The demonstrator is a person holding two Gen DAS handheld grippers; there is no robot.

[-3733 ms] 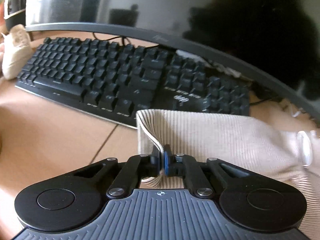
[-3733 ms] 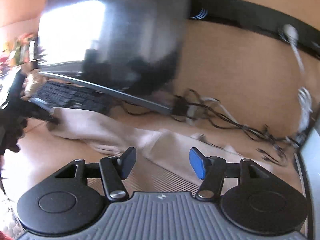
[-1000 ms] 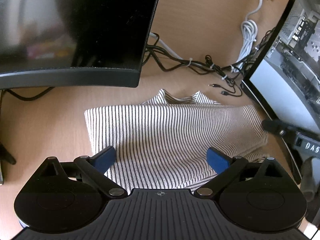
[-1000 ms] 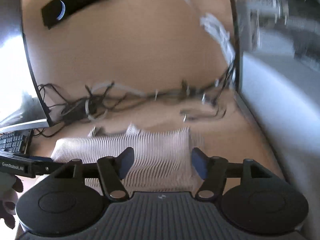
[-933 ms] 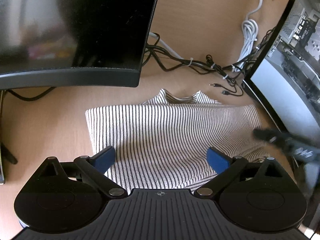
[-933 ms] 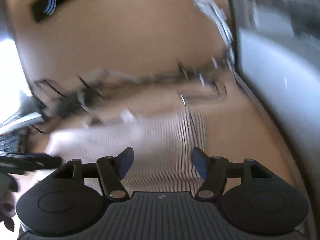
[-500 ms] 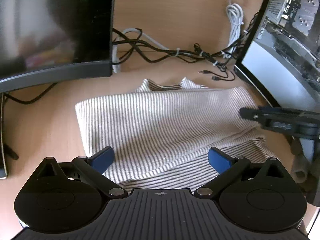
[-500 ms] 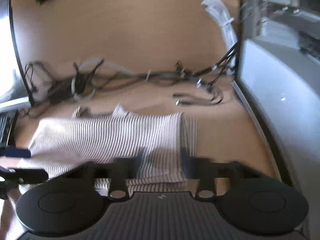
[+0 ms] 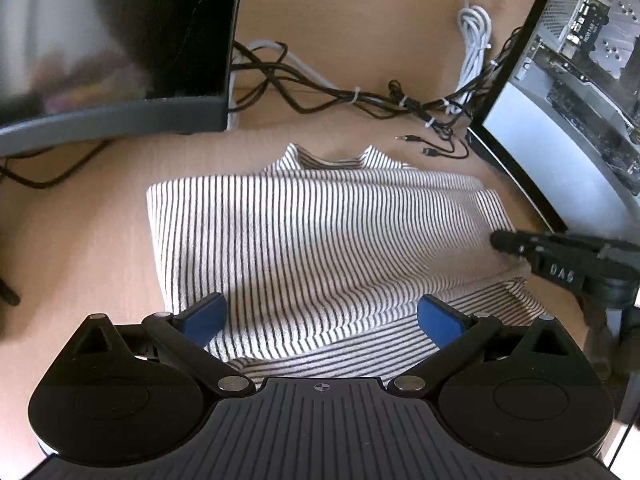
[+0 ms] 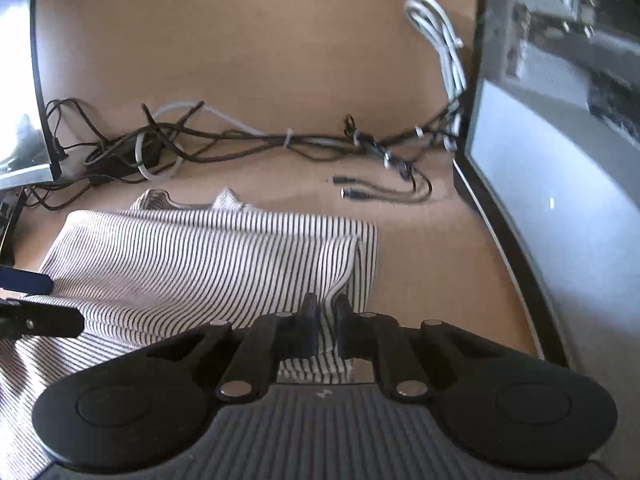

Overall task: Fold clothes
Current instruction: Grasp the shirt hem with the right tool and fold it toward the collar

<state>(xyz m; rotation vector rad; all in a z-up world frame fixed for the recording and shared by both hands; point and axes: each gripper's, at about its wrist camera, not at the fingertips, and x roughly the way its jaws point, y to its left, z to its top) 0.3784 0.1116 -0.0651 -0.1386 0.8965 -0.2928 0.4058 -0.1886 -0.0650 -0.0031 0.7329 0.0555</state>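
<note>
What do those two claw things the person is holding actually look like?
Both are black plastic. Each has a ribbed grey-black body, two round discs at its sides and hinged link arms with silver pivots. The left gripper has blue pads. The right gripper carries white lettering on its side.

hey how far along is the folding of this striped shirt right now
Partly done: the striped shirt lies on the desk with one layer already folded over, collar toward the cables. In hand: the right gripper is shut on the shirt's right edge; the left gripper hangs open above it. Probably left: at least that right-side fold.
</note>
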